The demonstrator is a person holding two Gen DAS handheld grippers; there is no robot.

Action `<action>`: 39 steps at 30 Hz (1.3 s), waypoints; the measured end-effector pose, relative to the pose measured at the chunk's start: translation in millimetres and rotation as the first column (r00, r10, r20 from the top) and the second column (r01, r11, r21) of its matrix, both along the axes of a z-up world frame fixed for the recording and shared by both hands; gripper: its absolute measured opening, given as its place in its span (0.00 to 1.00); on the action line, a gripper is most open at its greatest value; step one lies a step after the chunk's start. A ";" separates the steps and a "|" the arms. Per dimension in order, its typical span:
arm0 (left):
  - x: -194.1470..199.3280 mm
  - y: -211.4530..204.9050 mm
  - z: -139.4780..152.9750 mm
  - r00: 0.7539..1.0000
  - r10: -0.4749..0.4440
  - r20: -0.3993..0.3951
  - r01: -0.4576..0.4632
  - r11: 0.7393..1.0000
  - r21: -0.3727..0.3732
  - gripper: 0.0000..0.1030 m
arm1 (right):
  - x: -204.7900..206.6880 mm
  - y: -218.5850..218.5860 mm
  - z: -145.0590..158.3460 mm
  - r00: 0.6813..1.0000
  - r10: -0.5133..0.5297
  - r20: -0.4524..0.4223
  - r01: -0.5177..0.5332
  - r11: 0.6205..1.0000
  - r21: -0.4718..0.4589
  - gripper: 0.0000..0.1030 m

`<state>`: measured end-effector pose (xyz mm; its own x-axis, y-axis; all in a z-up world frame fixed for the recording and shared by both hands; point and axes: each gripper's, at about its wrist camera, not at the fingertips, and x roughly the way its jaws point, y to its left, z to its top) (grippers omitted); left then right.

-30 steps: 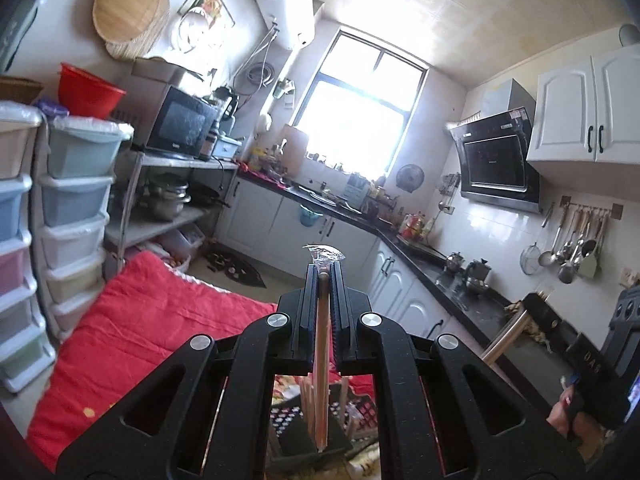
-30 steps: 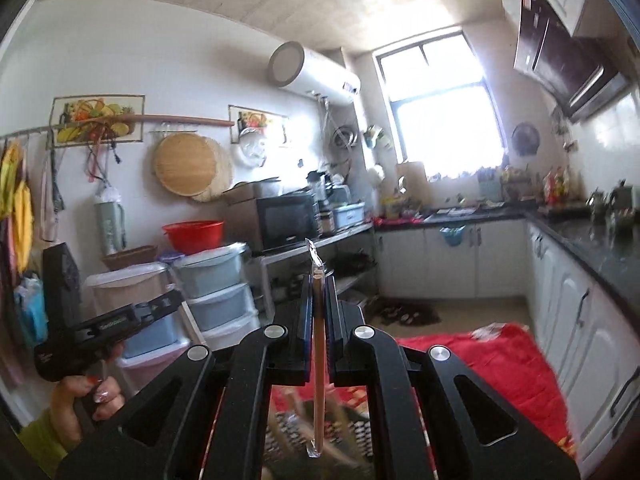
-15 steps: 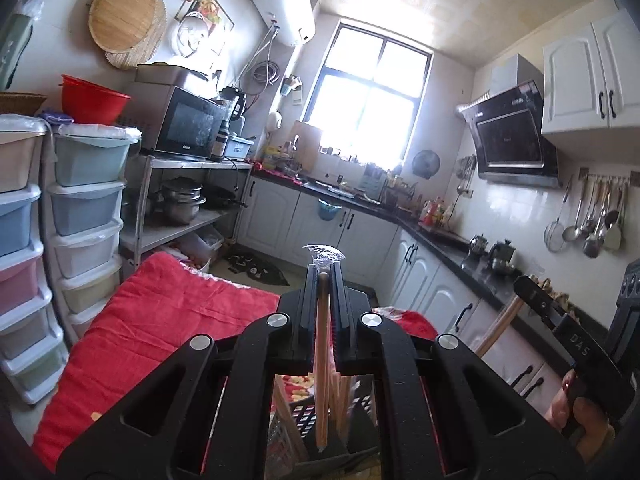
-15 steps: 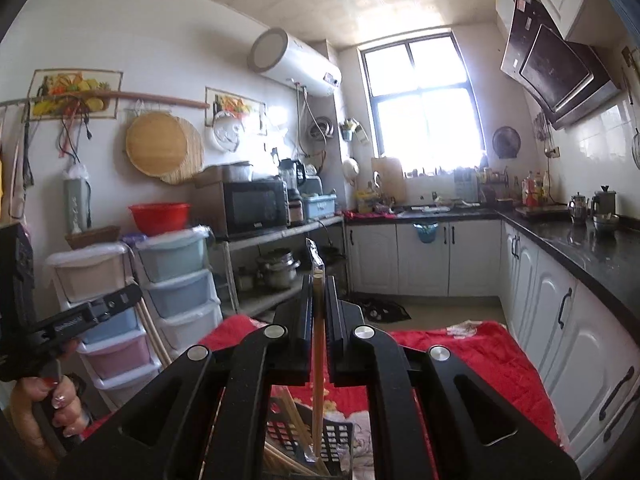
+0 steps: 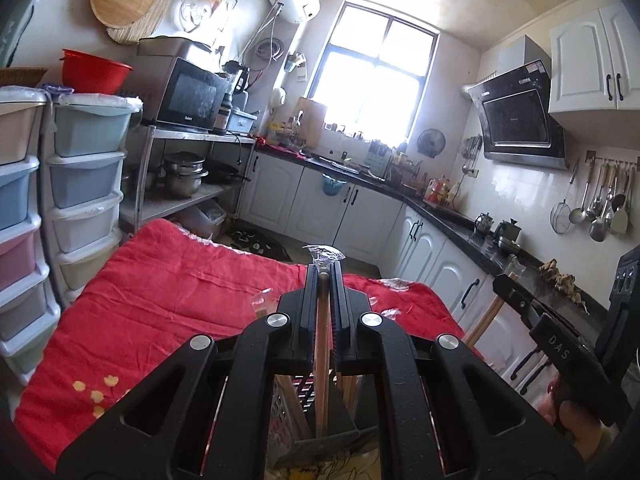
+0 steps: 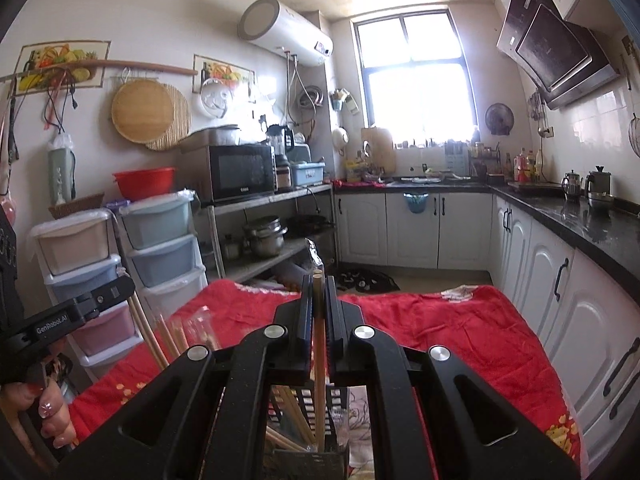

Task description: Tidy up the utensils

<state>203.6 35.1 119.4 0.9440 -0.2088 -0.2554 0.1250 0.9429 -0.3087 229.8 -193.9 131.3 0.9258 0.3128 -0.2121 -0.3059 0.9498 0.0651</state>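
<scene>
Below both my tools spreads a red quilt, covering the surface under everything. On it, right beneath my hands, stands a dark slotted basket with several chopsticks already leaning inside. My left tool is clamped tight on a single wooden chopstick, which hangs upright with its lower end down in the basket; a scrap of clear wrapper sits at its top. My right tool is likewise closed on another chopstick, upright, its lower end inside the basket among the others. Each camera catches my other hand on its handle, at the frame's edge.
</scene>
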 end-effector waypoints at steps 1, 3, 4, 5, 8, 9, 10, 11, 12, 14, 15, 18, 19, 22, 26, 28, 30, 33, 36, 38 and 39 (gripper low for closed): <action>0.7 -0.3 -1.6 1.000 -0.002 -0.005 0.002 1.000 -0.002 0.03 | 1.0 1.1 -2.9 1.000 0.000 -0.009 0.000 1.000 -0.003 0.06; 3.0 0.4 -6.0 1.000 -0.008 -0.022 0.008 1.000 -0.005 0.03 | 2.7 2.7 -8.4 1.000 -0.001 -0.027 0.001 1.000 -0.007 0.06; 3.6 0.1 -7.7 1.000 -0.010 -0.029 0.010 1.000 -0.005 0.03 | 3.2 3.1 -10.7 0.999 0.000 -0.037 0.000 1.000 -0.008 0.06; 3.7 0.1 -9.4 0.999 -0.012 -0.036 0.012 1.000 -0.007 0.03 | 3.4 3.0 -12.2 0.999 0.002 -0.045 -0.002 1.000 -0.008 0.06; 2.6 0.9 -12.4 0.999 -0.014 -0.051 0.014 1.000 -0.007 0.05 | 3.5 1.7 -15.0 0.998 0.008 -0.065 -0.008 1.000 -0.003 0.18; 2.0 1.3 -12.8 0.998 -0.017 -0.055 0.017 1.000 -0.010 0.07 | 2.3 0.4 -15.2 0.998 0.009 -0.068 -0.009 1.000 0.004 0.28; 1.3 1.9 -12.9 0.998 -0.018 -0.057 0.018 1.000 -0.009 0.09 | 0.6 -1.6 -15.0 0.998 0.009 -0.067 -0.009 1.000 0.011 0.30; 0.2 2.4 -12.8 0.998 -0.018 -0.058 0.017 1.000 -0.009 0.14 | -1.5 -4.1 -15.0 0.998 0.010 -0.067 -0.009 1.000 0.015 0.30; -0.8 2.6 -12.5 0.998 -0.015 -0.059 0.014 1.000 -0.009 0.18 | -2.8 -5.2 -14.3 0.998 0.010 -0.068 -0.009 1.000 0.015 0.30; -3.0 2.5 -11.4 0.998 -0.015 -0.063 0.015 1.000 -0.012 0.24 | -6.1 -8.4 -13.2 0.997 0.009 -0.076 -0.007 1.000 0.018 0.33; -4.6 3.3 -10.9 0.998 -0.015 -0.065 0.014 1.000 -0.015 0.29 | -7.6 -10.0 -12.3 0.997 0.009 -0.078 -0.007 1.000 0.023 0.36; -9.7 3.6 -9.0 0.997 -0.018 -0.069 0.017 1.000 -0.017 0.42 | -16.9 -14.9 -11.0 0.996 0.013 -0.083 -0.011 0.999 0.033 0.41; -11.8 3.6 -8.5 0.997 -0.020 -0.068 0.019 1.000 -0.018 0.44 | -20.2 -16.0 -10.7 0.996 0.014 -0.084 -0.011 0.999 0.033 0.42; -18.6 3.7 -6.5 0.997 -0.027 -0.071 0.025 0.999 -0.019 0.56 | -29.4 -18.5 -10.0 0.996 0.021 -0.088 -0.018 0.999 0.034 0.47; -28.4 3.6 -6.0 0.996 -0.035 -0.077 0.033 0.999 -0.020 0.71 | -42.6 -20.6 -9.3 0.996 0.032 -0.086 -0.029 0.999 0.027 0.52; -33.3 3.4 -5.6 0.996 -0.039 -0.078 0.038 0.999 -0.018 0.76 | -50.9 -20.3 -9.2 0.996 0.039 -0.080 -0.038 0.999 0.020 0.57; -38.7 3.3 -6.7 0.996 -0.042 -0.080 0.042 0.999 -0.011 0.81 | -61.0 -20.3 -9.7 0.997 0.043 -0.069 -0.043 0.999 0.007 0.59; -46.4 3.0 -10.1 0.995 -0.043 -0.091 0.043 0.999 -0.001 0.88 | -72.8 -20.4 -9.8 0.997 0.048 -0.060 -0.048 0.999 -0.003 0.66; -53.7 4.8 -15.0 0.994 -0.045 -0.102 0.045 0.999 -0.006 0.89 | -83.2 -18.5 -11.6 0.997 0.053 -0.059 -0.054 0.999 -0.007 0.72; -57.8 5.8 -18.8 0.992 -0.048 -0.114 0.047 0.999 -0.007 0.90 | -89.9 -18.8 -14.2 0.996 0.059 -0.059 -0.060 0.998 -0.009 0.75; -59.0 6.3 -20.5 0.992 -0.048 -0.119 0.048 0.999 -0.004 0.90 | -94.4 -18.4 -15.9 0.996 0.060 -0.060 -0.061 0.998 -0.012 0.78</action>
<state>144.6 41.4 99.0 0.8959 -0.2530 -0.3651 0.1321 0.9365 -0.3250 135.4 -212.2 115.5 0.8907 0.3649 -0.2711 -0.3591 0.9305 0.0723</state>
